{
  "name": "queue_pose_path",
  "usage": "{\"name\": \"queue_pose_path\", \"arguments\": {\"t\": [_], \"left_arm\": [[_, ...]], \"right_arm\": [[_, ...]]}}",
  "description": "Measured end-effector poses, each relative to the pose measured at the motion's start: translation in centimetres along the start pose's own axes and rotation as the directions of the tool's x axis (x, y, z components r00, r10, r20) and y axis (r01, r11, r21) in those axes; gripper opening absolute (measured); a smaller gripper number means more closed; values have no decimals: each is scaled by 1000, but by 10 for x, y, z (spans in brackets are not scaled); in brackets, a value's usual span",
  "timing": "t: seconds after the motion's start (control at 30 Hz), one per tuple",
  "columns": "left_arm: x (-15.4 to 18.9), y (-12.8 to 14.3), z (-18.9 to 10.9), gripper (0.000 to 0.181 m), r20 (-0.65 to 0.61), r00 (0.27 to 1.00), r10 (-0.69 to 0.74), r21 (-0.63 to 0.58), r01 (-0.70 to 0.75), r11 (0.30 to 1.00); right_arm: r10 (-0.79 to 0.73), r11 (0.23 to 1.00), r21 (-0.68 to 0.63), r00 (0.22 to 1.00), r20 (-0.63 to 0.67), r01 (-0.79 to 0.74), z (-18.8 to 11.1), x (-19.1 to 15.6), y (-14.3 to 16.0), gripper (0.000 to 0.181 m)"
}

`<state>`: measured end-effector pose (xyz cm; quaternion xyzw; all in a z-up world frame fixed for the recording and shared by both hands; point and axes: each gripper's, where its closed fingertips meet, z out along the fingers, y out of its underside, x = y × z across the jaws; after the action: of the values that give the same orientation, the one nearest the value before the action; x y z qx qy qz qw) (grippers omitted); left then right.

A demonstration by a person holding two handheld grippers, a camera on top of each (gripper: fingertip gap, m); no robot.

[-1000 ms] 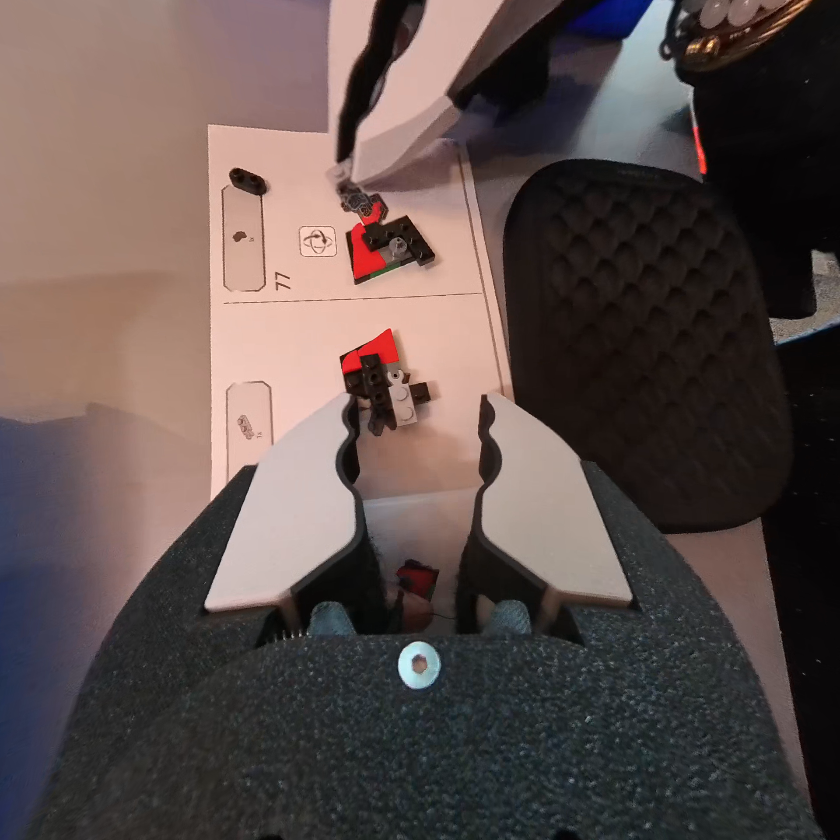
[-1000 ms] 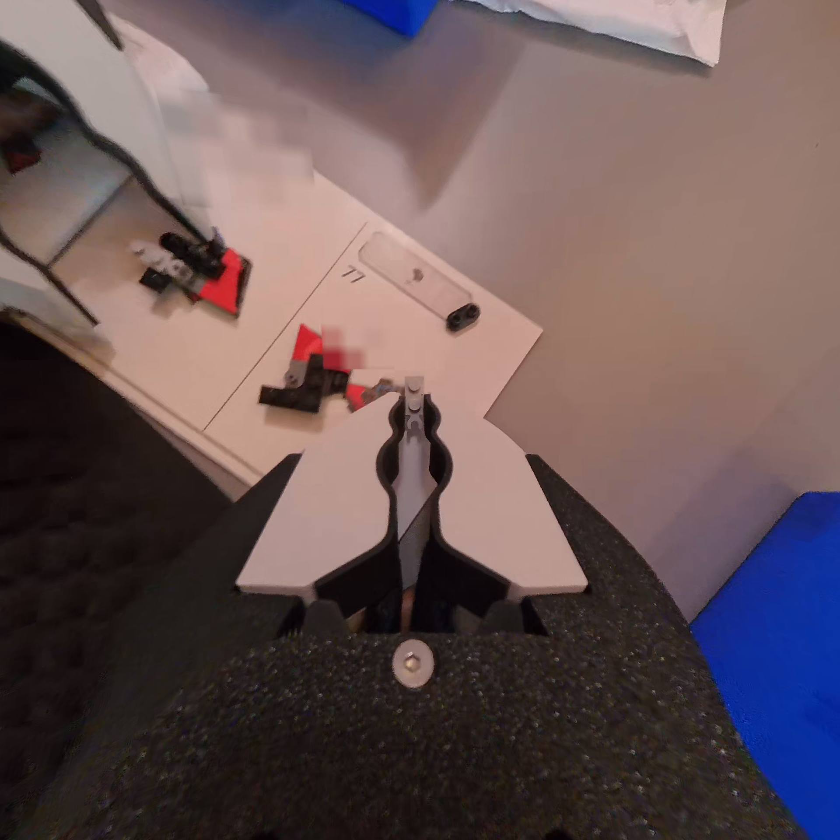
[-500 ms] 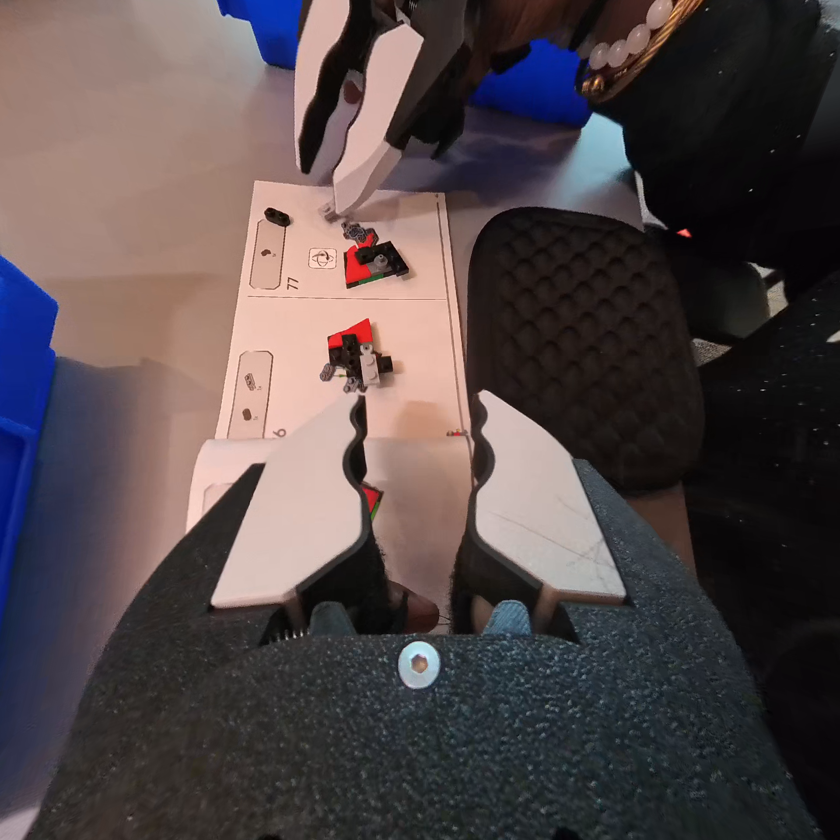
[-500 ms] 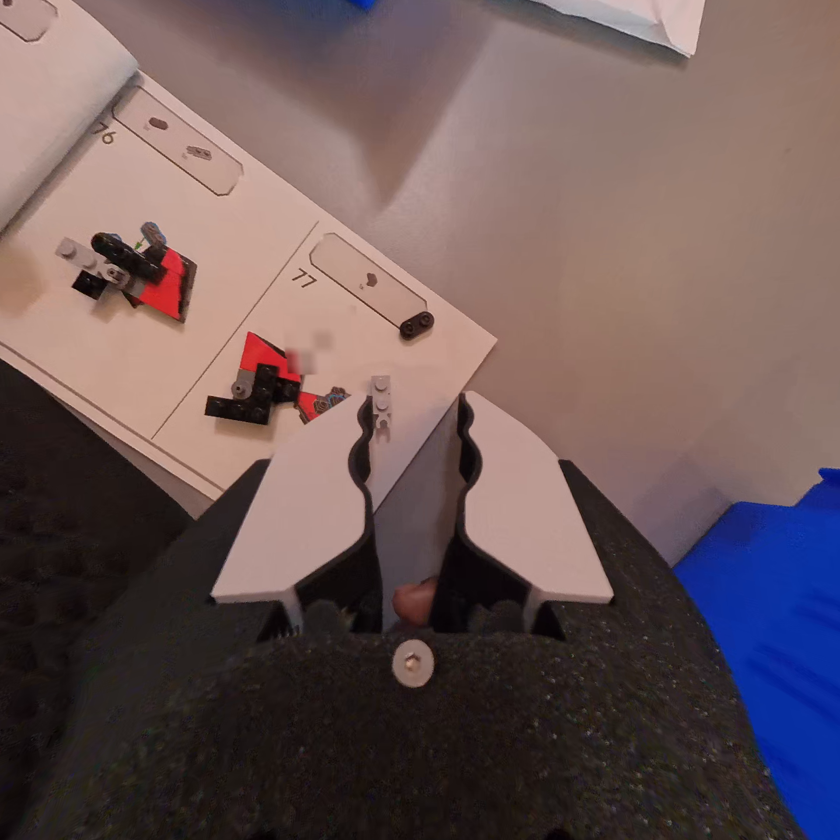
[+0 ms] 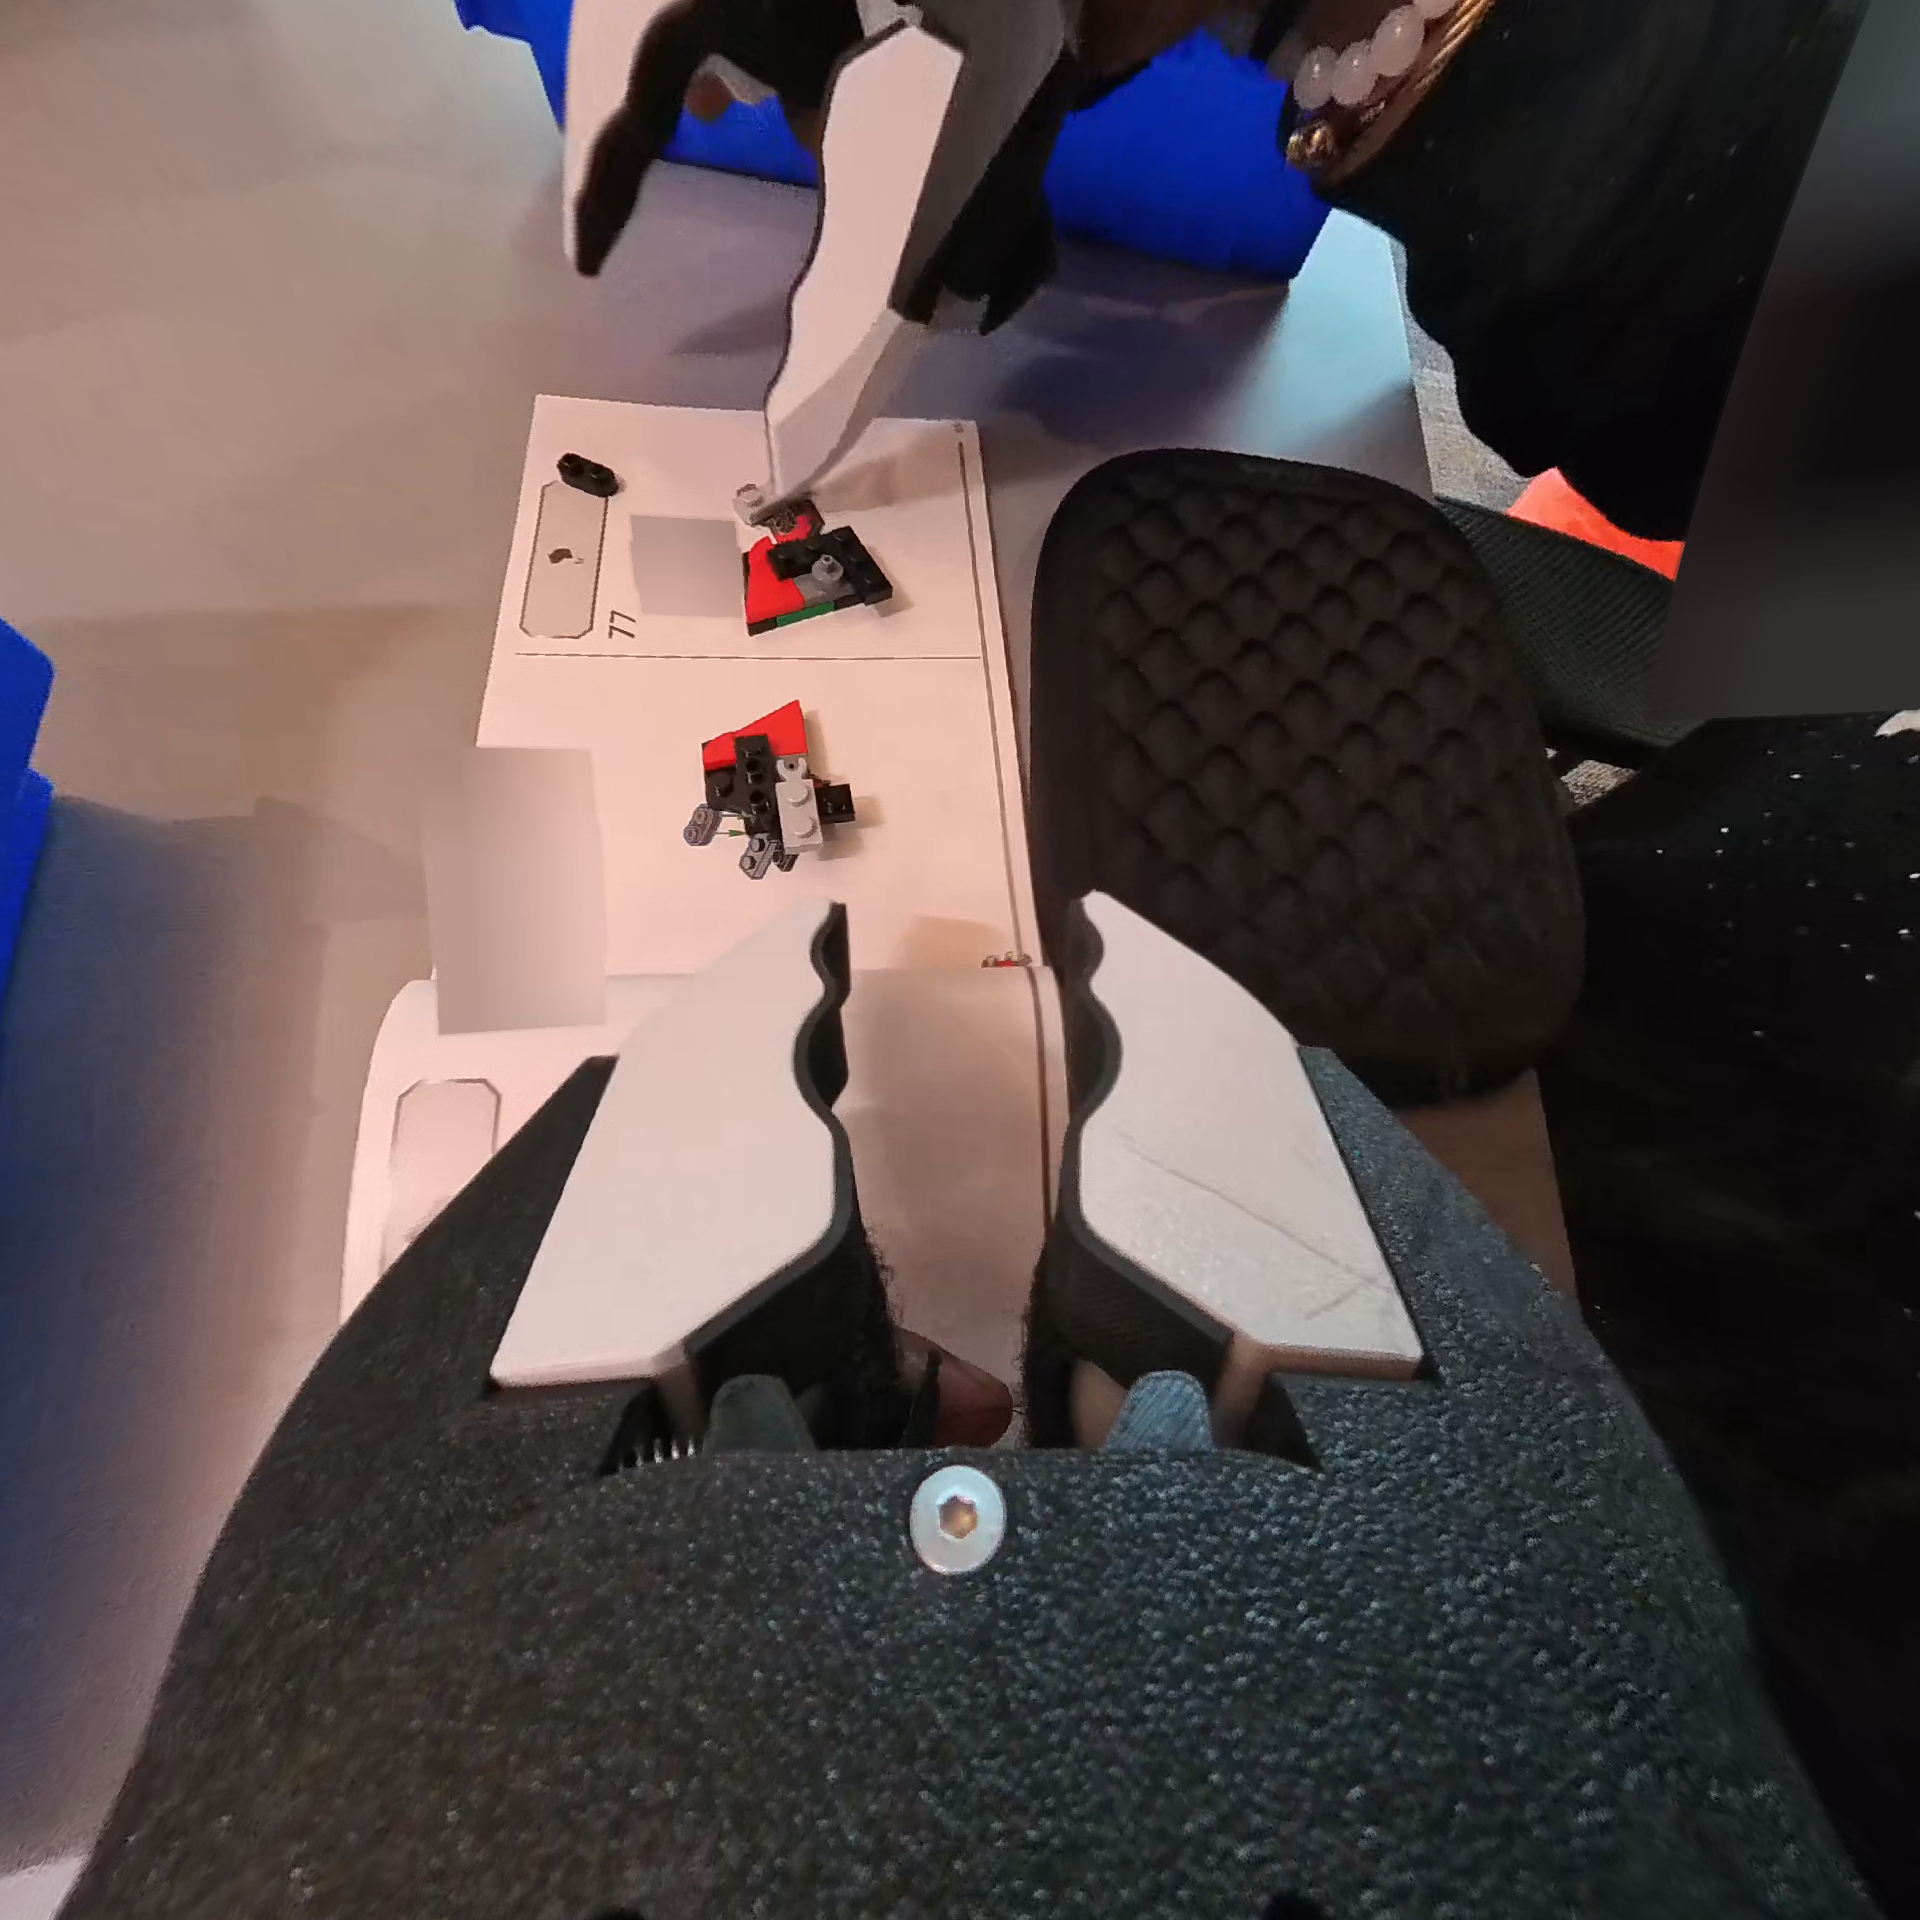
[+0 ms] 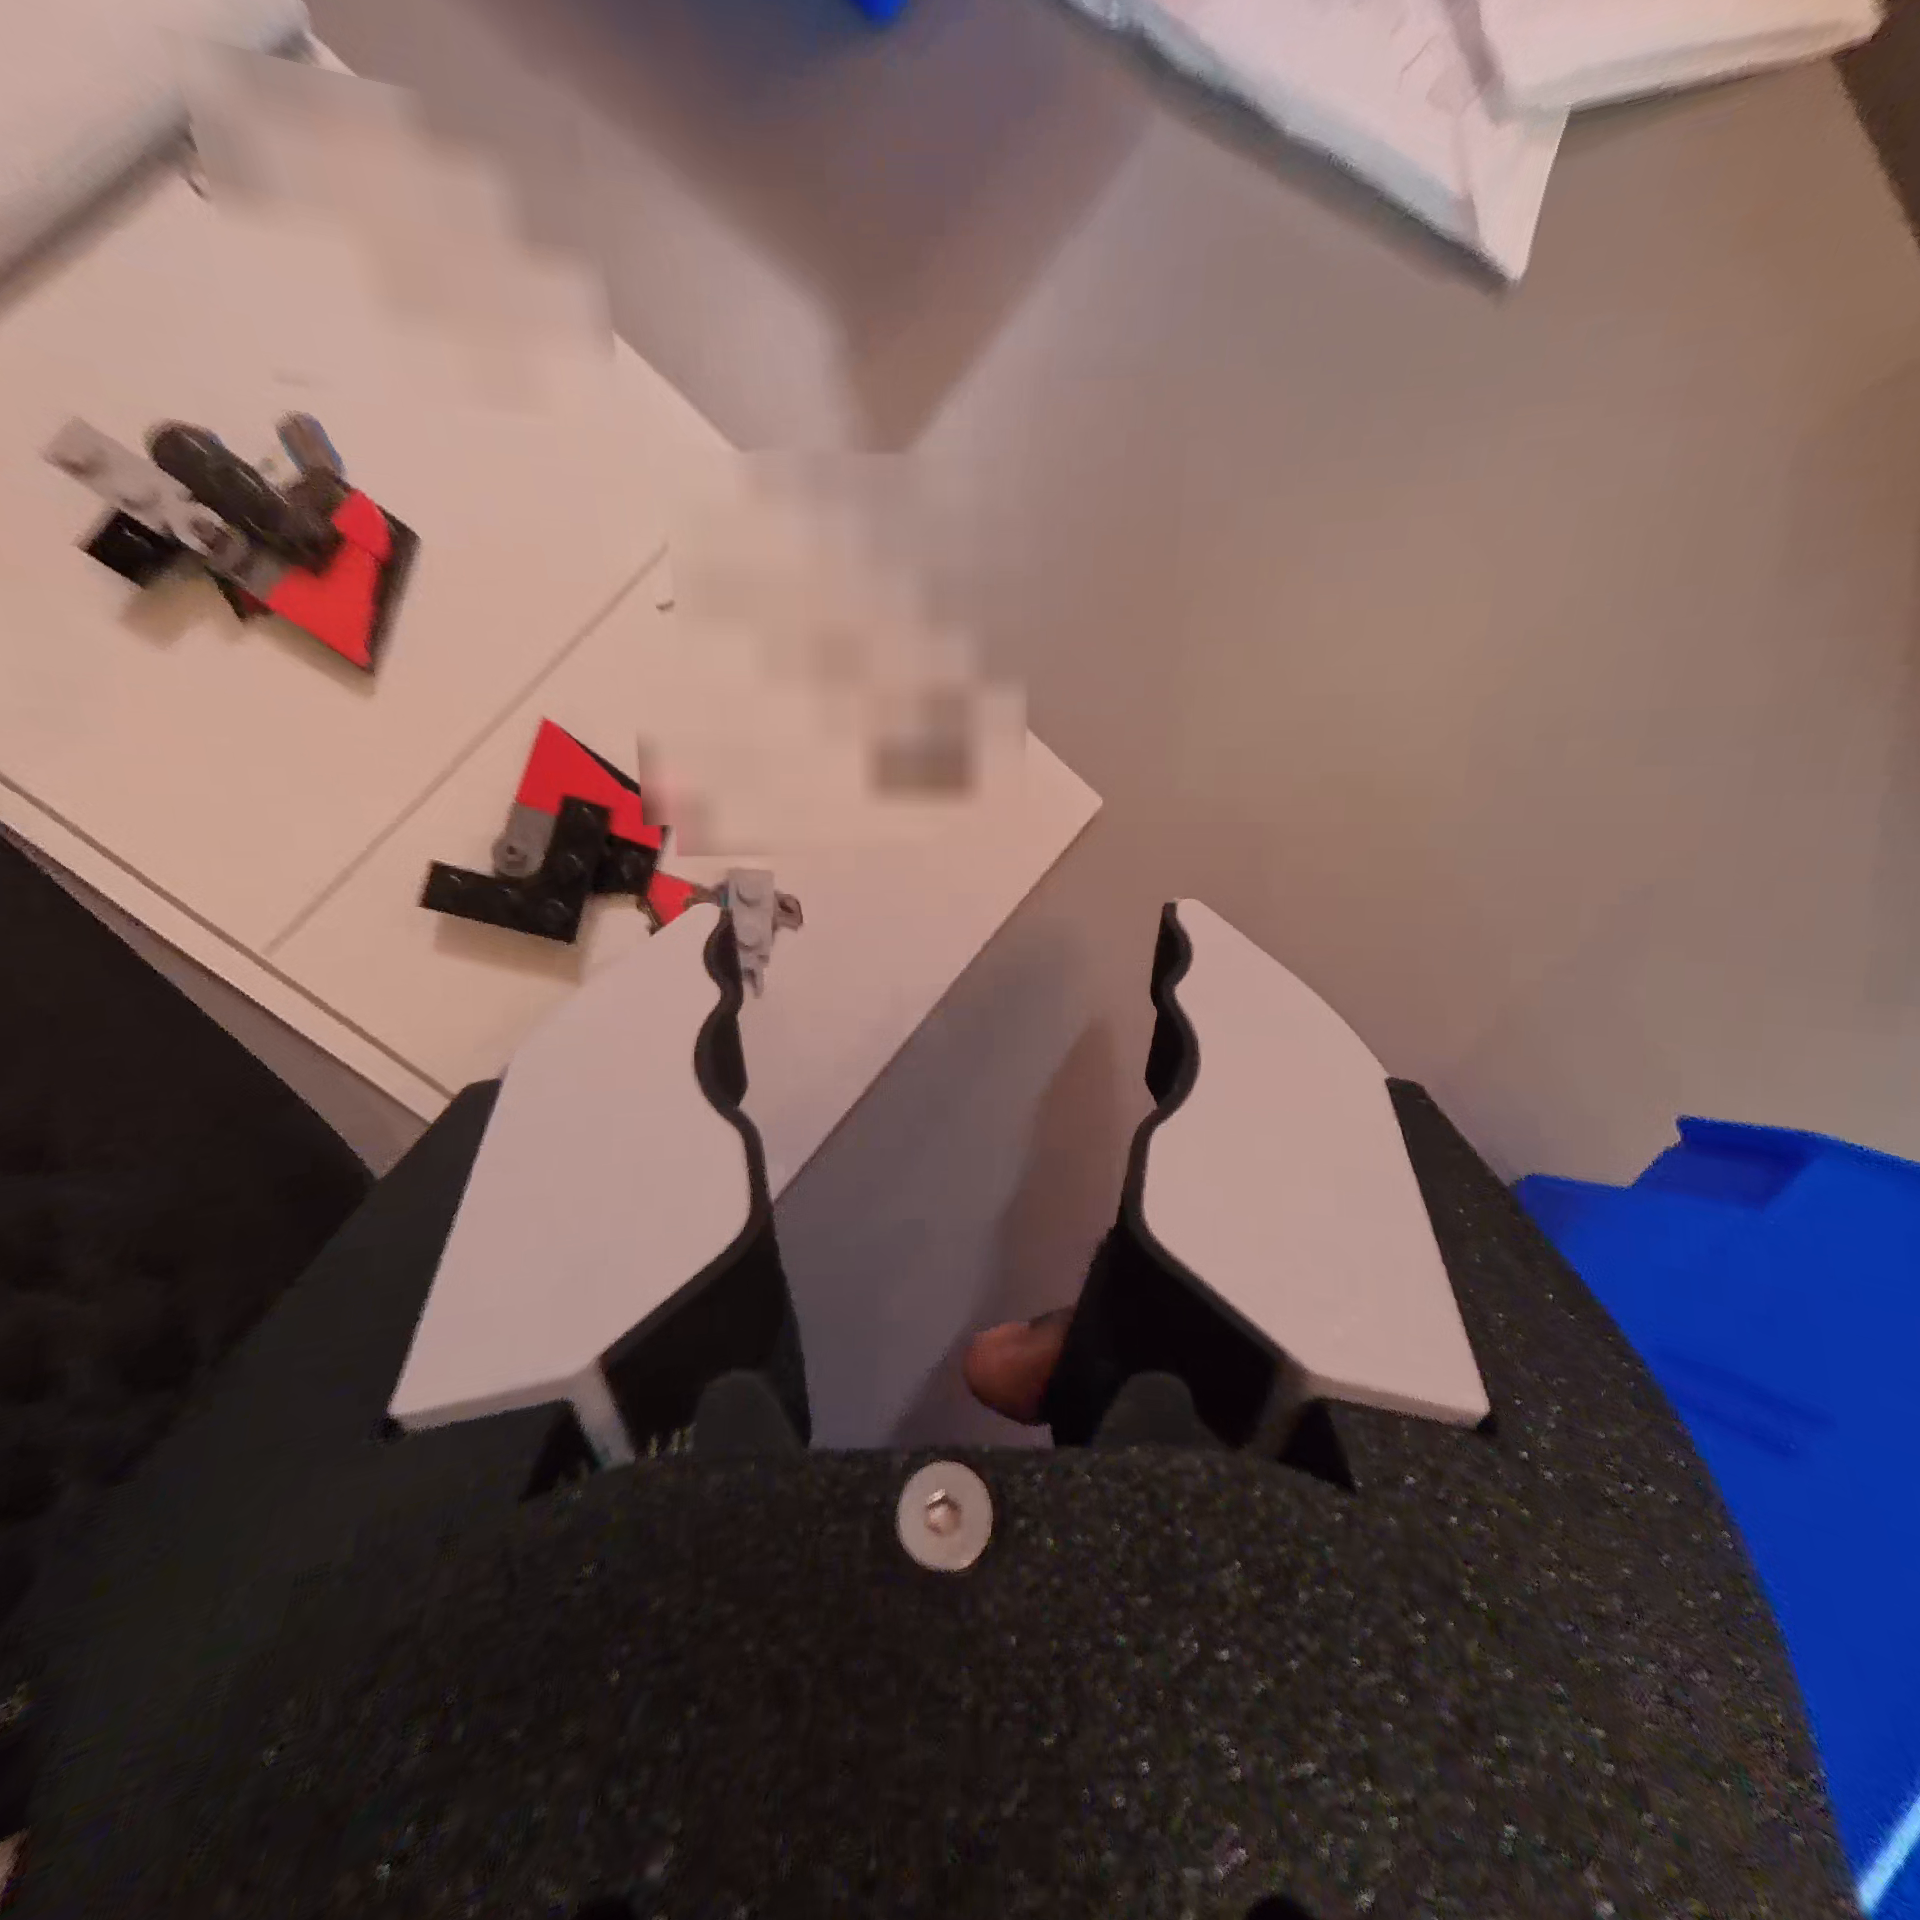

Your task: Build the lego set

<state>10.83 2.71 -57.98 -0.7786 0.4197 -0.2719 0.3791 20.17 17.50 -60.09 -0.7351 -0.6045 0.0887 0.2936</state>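
An instruction booklet [image 5: 748,665] is laid open on the grey bench [image 5: 260,364], close along the bench edge beside a black quilted chair arm [image 5: 1299,748]. Red-and-black lego assemblies are pictured on the booklet's two steps. A small black lego piece [image 5: 587,474] is set on the page near the booklet's far corner.

The left tongs [image 5: 951,940] are held wide apart above the near part of the booklet, with nothing between them. The right tongs [image 6: 951,930] are also spread wide, and nothing is gripped between them. A small light grey lego piece [image 6: 753,914] is seen just at the tip of one of the right tongs' fingers [image 6: 623,1122], by the booklet's far edge; whether it is touched by that tip cannot be told, since the right wrist view is blurred there.

Blue bins [image 5: 1143,177] are placed farther back on the bench, and a white bag [image 6: 1403,114] is seen toward another edge.
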Motion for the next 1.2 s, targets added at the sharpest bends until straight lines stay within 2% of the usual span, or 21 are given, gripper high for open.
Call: {"name": "queue_pose_path", "arguments": {"t": [0.07, 0.13, 0.17, 0.23, 0.3, 0.47, 0.57, 0.63, 0.73, 0.83, 0.9, 1.03, 1.2], "left_arm": [[2, 0, 1, 39, -4, 1000, 1, 4, -1, 1000], [2, 1, 1, 39, 0, 1000, 3, 0, -3, 1000], [1, 2, 0, 39, 5, 1000, 5, -3, -5, 1000], [0, 3, -1, 39, 12, 1000, 6, -4, -6, 1000], [-1, 5, -1, 39, 13, 1000, -3, 0, 3, 1000], [1, 6, 1, 37, -5, 1000, -21, 10, 21, 1000], [4, 6, 1, 37, -12, 1000, -4, 9, 4, 1000], [5, 5, -2, 36, -10, 1000, 2, 19, -1, 1000], [6, 4, -6, 36, -16, 1000, -9, 41, 9, 999], [6, 3, -8, 36, -23, 1000, -12, 56, 13, 998], [7, 2, -9, 36, -26, 1000, -13, 59, 14, 998], [8, 3, -13, 36, -30, 999, -10, 61, 12, 998], [7, 5, -13, 36, -34, 999, -20, 58, 22, 998]], "right_arm": [[20, 998, 57, 998, 63, -23, -2, -10, -7, 75], [2, 1000, 13, 1000, 0, -2, -6, -2, 1, 77], [26, 998, 59, 1000, 7, -26, -12, -2, -5, 70], [112, 979, 154, 984, 137, -133, -24, -21, -20, 58], [168, 972, 118, 950, 263, -205, -29, -51, -23, 58], [261, 965, -37, 954, 149, -258, -9, -67, -9, 53], [246, 968, -82, 957, 156, -235, 2, -68, -12, 45], [185, 979, -114, 967, 173, -167, 6, -67, -13, 29], [-52, 988, -124, 953, 297, 92, 7, -71, -15, 25], [-333, 918, -66, 852, 403, 390, 9, -75, -20, 25], [-471, 848, -7, 761, 445, 530, 11, -78, -25, 25], [-617, 732, 48, 632, 470, 679, 13, -81, -31, 26], [-695, 649, 51, 565, 444, 759, 15, -76, -32, 31]]}}
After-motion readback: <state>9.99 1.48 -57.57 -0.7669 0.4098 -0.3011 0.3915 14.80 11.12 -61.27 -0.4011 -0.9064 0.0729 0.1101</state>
